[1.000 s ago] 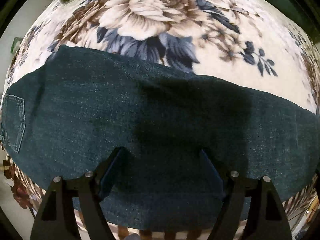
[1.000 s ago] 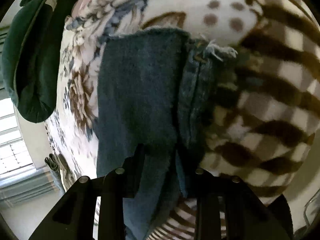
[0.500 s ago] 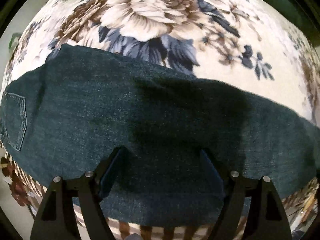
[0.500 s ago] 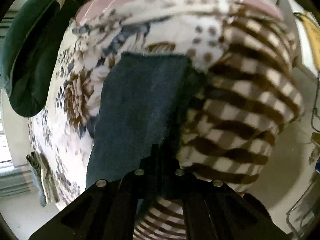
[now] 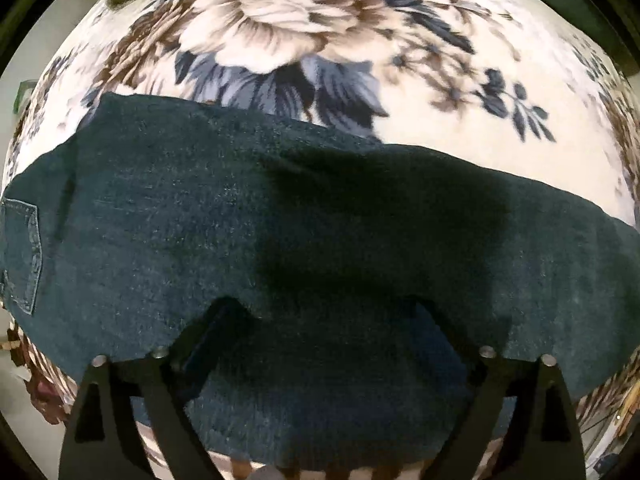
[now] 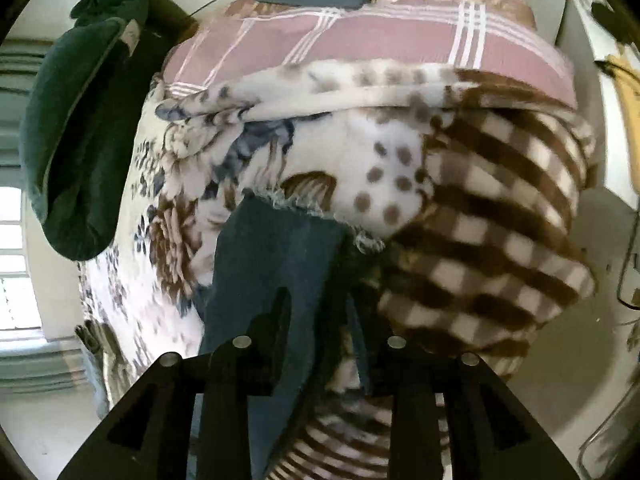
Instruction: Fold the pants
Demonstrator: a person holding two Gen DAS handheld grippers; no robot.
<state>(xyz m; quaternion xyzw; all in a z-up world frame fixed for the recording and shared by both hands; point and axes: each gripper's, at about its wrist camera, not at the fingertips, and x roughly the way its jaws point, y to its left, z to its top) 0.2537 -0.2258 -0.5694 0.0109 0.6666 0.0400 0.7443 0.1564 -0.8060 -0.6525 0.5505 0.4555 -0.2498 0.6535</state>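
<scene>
**Dark jeans flat on bed; both grippers letting go**

Left to right. Back pocket (image 5: 20, 256) at far left edge. Jeans (image 5: 320, 240) lie flat in a long band across the floral blanket (image 5: 300, 32) on the bed. Left gripper (image 5: 324, 312) points down over mid-leg, jaws opening wide, nothing pinched. Right gripper (image 6: 320, 304) at the frayed hem (image 6: 304, 208), jaws opening, cloth between but loose. Judgement: denim heavy, limp, not slippery; holds a crease. Best grips: hem corners, waistband.

Floral blanket (image 5: 440, 92), pink checked pillow (image 6: 360, 36), dark green cushion (image 6: 72, 132), window (image 6: 12, 260)
</scene>
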